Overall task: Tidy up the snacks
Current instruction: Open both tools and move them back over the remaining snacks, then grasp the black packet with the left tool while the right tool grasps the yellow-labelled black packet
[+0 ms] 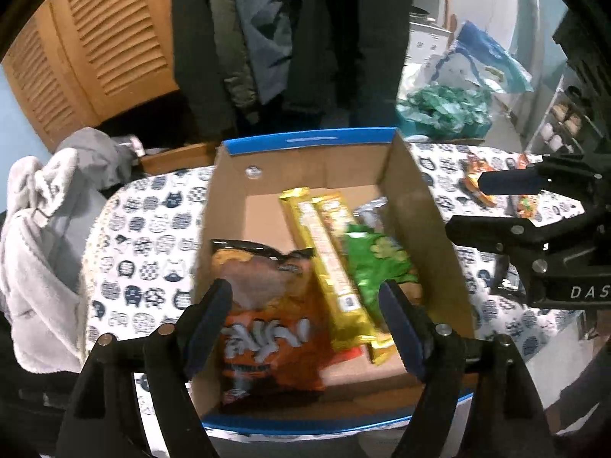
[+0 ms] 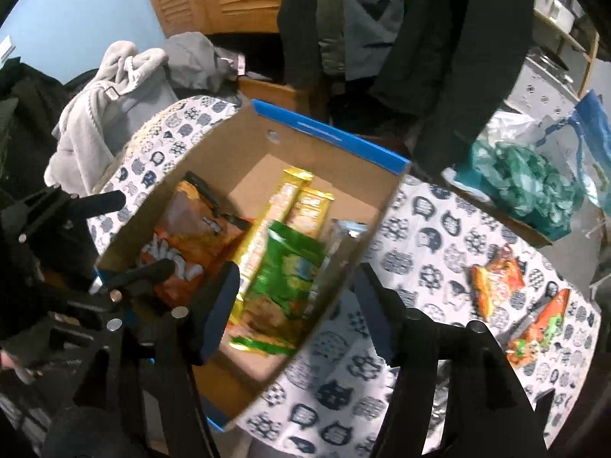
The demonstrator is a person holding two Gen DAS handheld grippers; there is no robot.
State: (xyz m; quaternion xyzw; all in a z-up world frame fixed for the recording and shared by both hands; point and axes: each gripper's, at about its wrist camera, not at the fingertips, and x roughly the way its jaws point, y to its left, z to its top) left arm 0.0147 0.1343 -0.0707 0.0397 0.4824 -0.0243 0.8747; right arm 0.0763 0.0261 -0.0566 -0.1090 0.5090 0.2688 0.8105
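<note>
A cardboard box with a blue rim stands on the cat-print table. Inside lie an orange snack bag, yellow bars, a green bag and a silver packet. My left gripper is open and empty above the box's near end. My right gripper is open and empty over the box's right wall; it also shows in the left wrist view. Two orange packets lie on the table right of the box.
Grey clothes hang over a chair at the left. Dark coats hang behind the box. A carton of green wrapped sweets and a blue-white bag sit at the far right. The table cloth has bare room right of the box.
</note>
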